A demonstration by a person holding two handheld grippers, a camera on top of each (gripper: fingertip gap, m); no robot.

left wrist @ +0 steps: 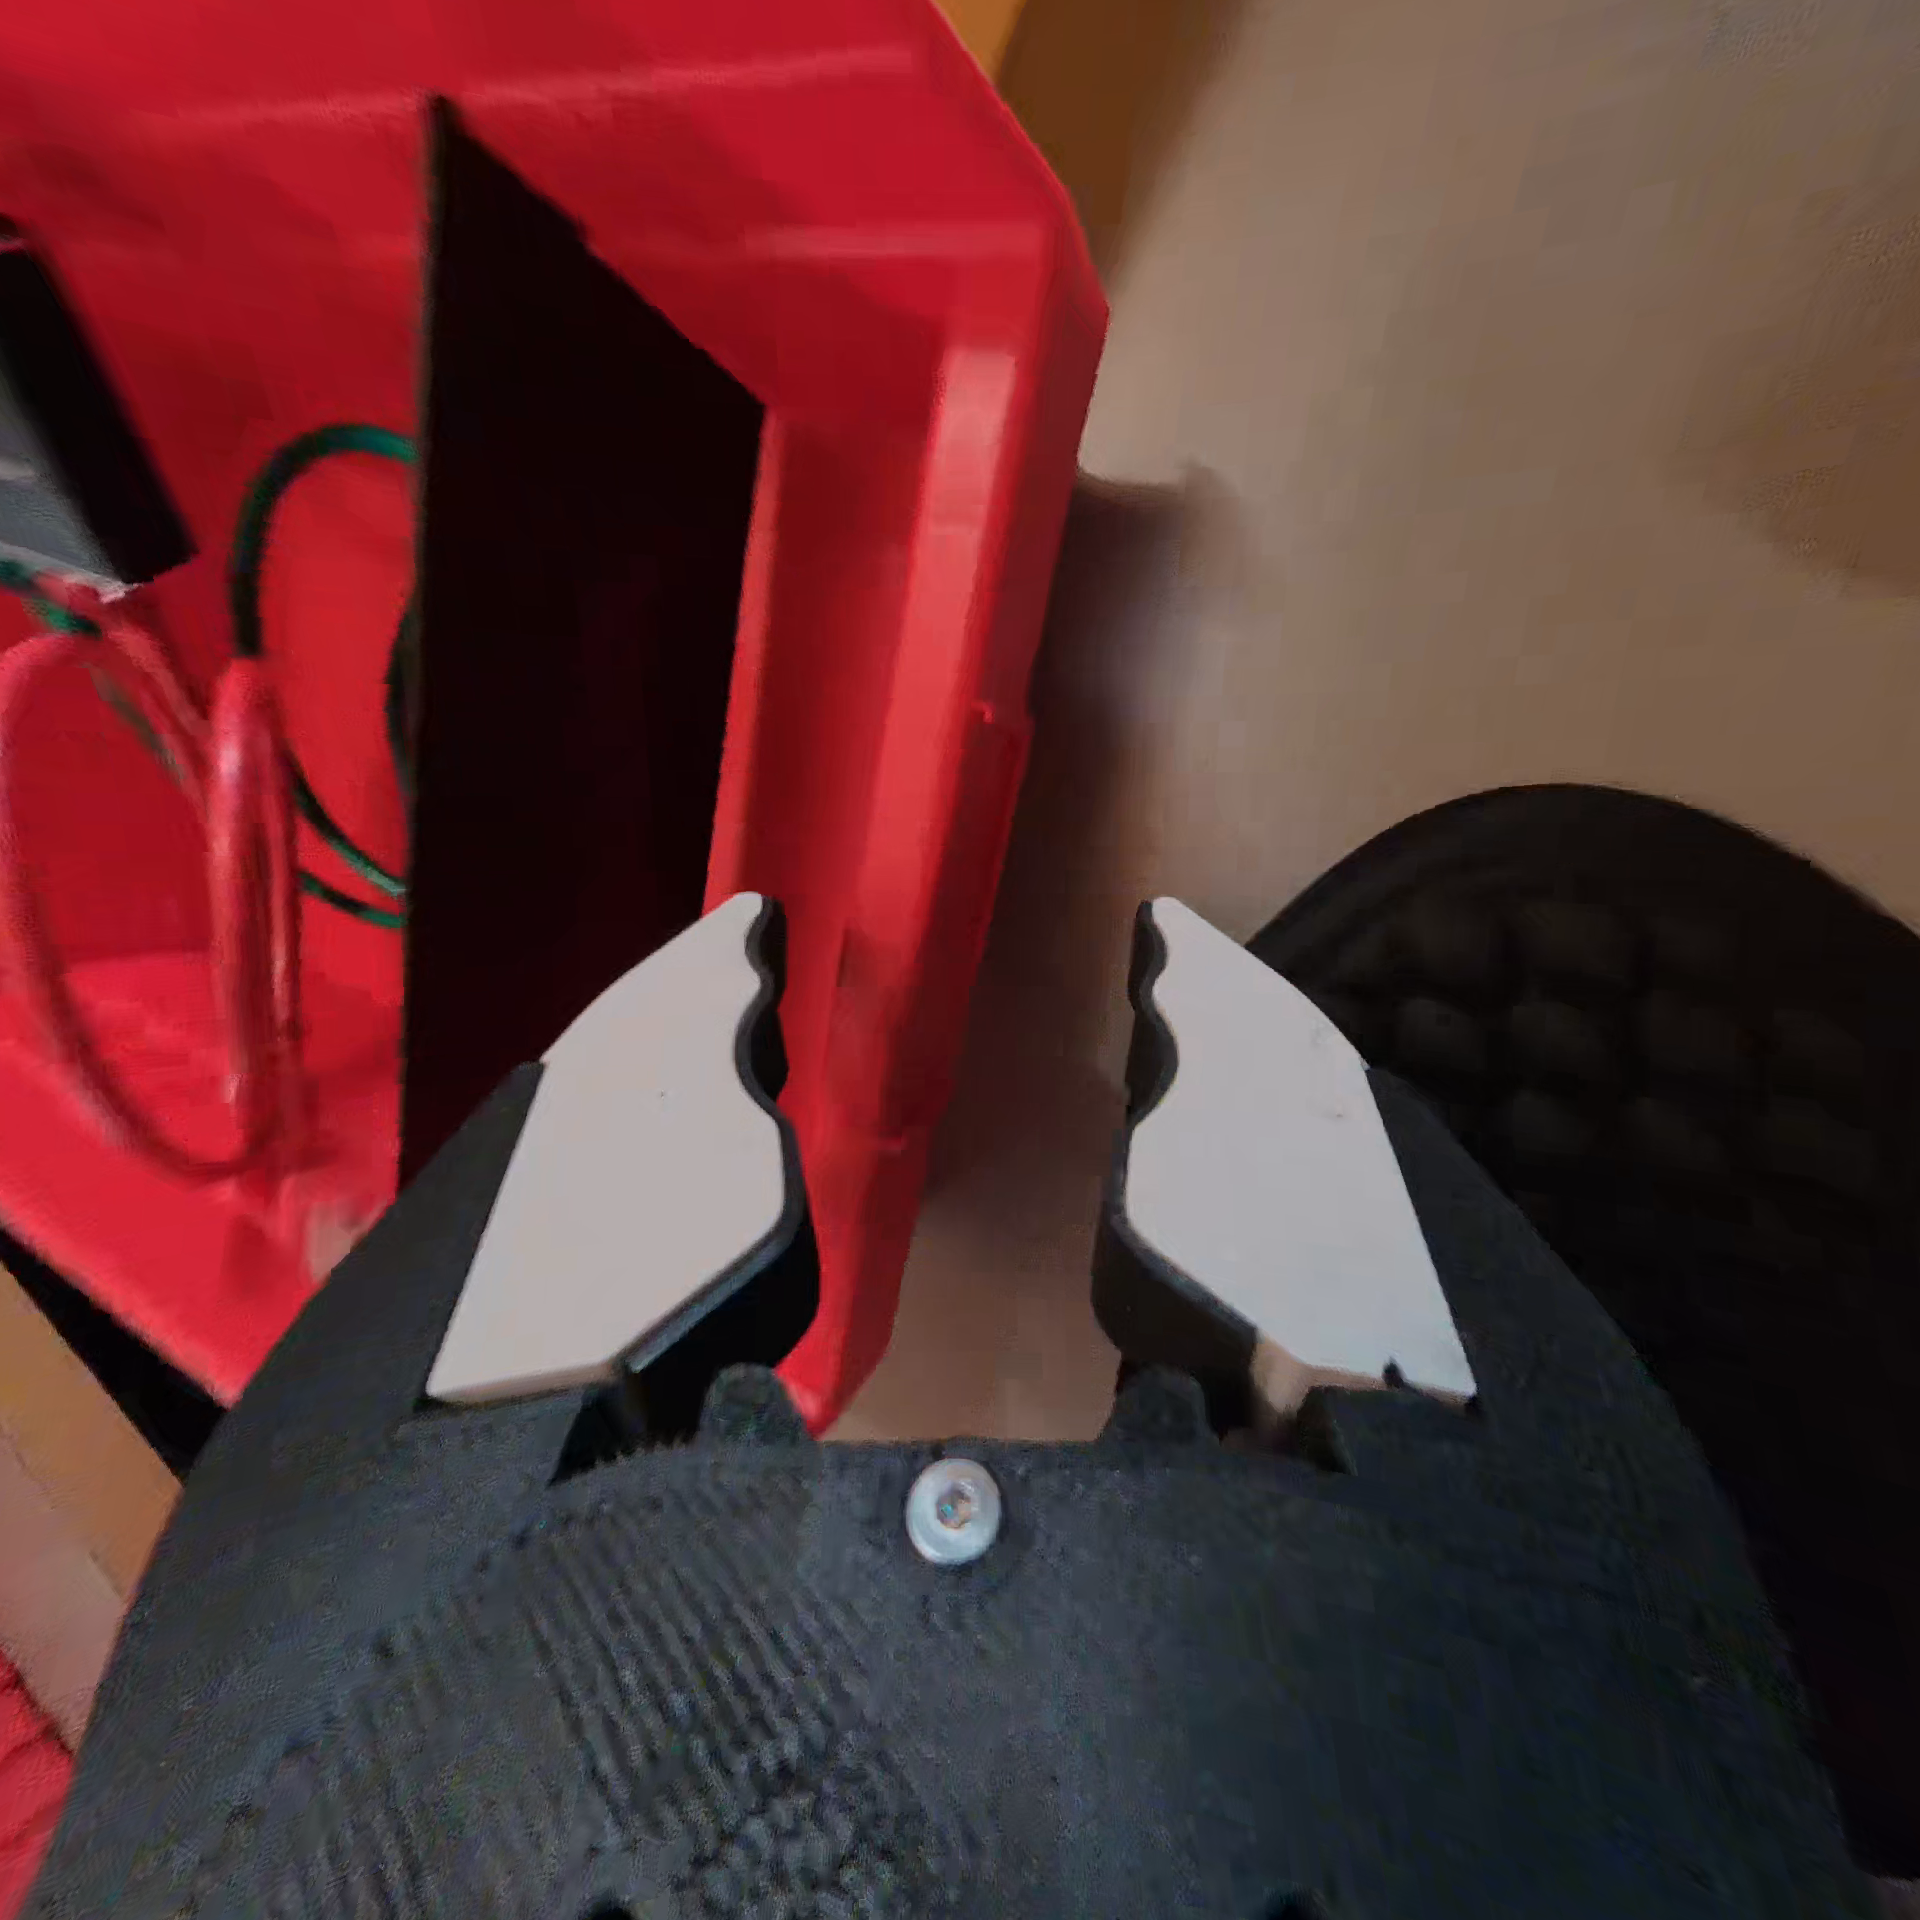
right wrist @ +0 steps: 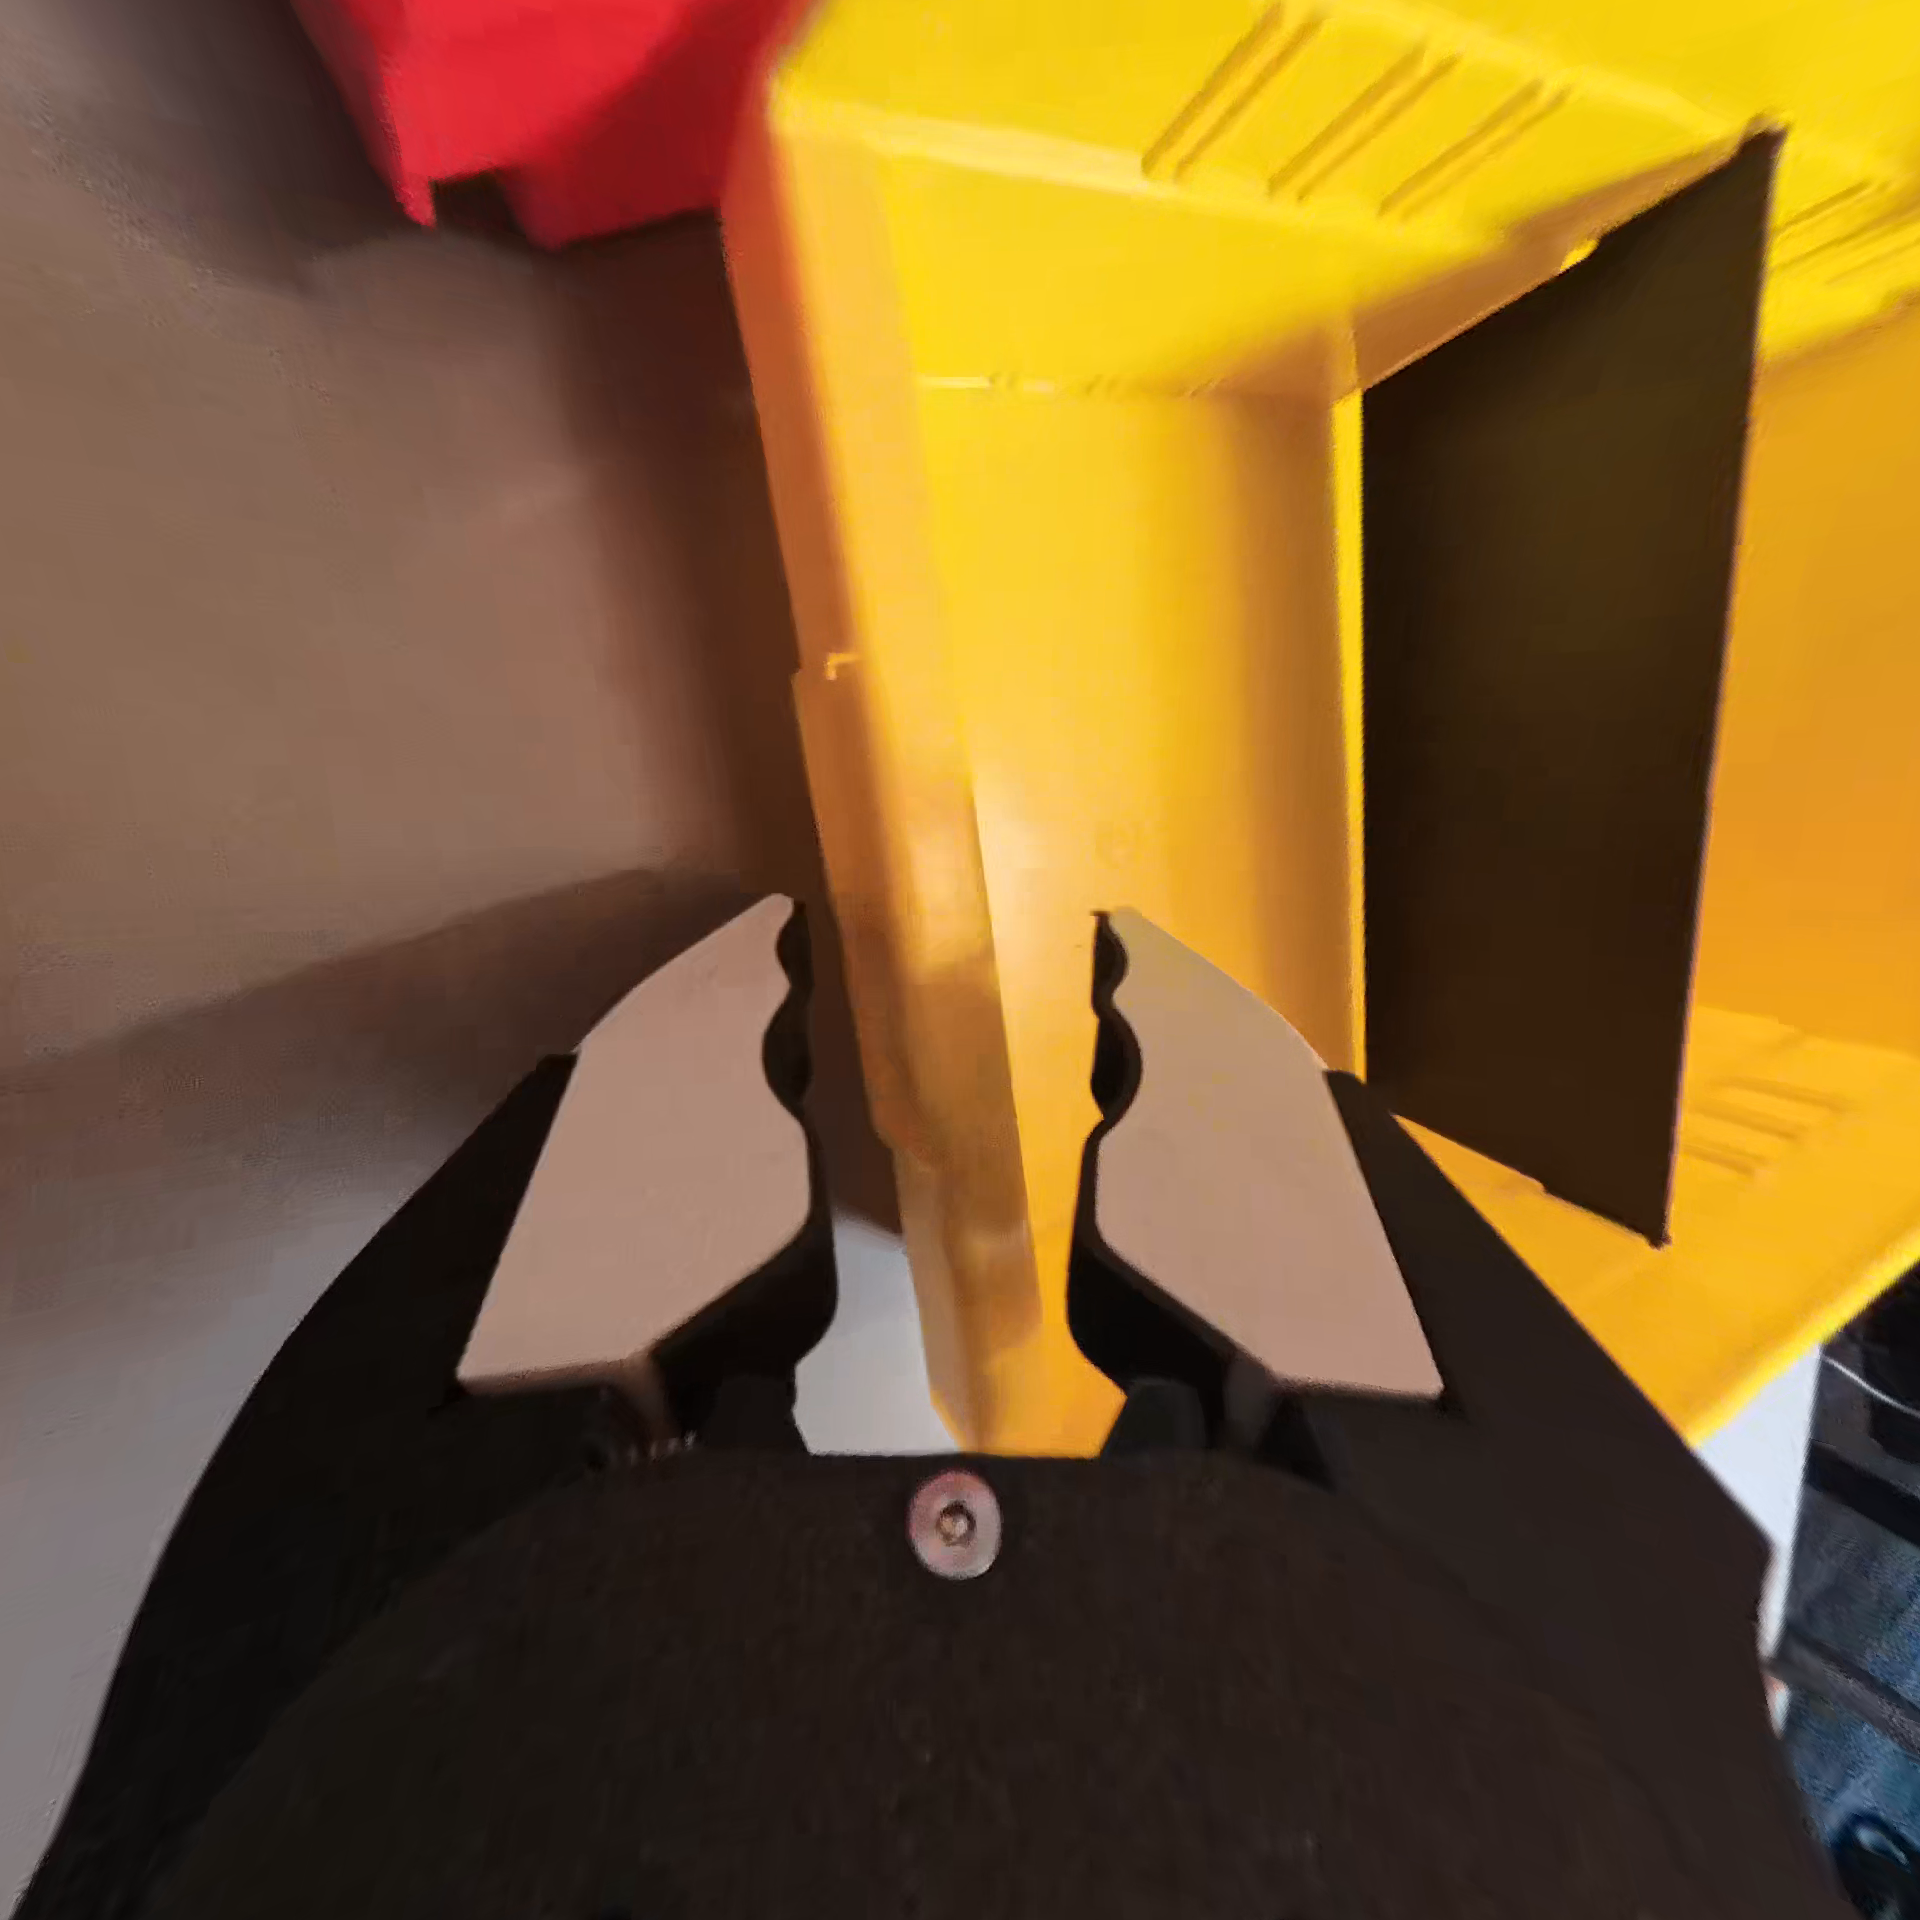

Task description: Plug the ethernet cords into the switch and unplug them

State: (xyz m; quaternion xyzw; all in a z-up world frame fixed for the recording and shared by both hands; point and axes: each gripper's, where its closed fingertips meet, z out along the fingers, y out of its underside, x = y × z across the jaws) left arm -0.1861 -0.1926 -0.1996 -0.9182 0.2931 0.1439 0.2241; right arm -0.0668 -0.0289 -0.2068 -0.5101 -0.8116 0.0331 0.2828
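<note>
Nearest to my lenses are my own two claws, both spread wide and carrying nothing. My left claw [left wrist: 956, 914] hangs over the outer wall of a red bin [left wrist: 935, 520], one finger over the bin's edge and the other over the pale desk [left wrist: 1455, 416]. A black divider [left wrist: 582, 623] splits the bin, and beyond it lie the cords: a red cord [left wrist: 244, 831] coiled in loops and a green cord [left wrist: 312, 499] curving behind it. A black, knobbly-textured thing [left wrist: 1610, 1091] sits to the right; through the blur I cannot say what it is. My right claw [right wrist: 945, 914] straddles the rim of a yellow bin [right wrist: 1091, 623] that has its own black divider [right wrist: 1538, 675] and looks bare inside.

No switch shows in either view, so I judge I am at the fetching stage. To do it well, I should swing my left claw over the divider, come down on one cord near its plug rather than mid-loop, and lift slowly so the coils do not drag each other. My right claw should back off the yellow rim first, lest it snag.
</note>
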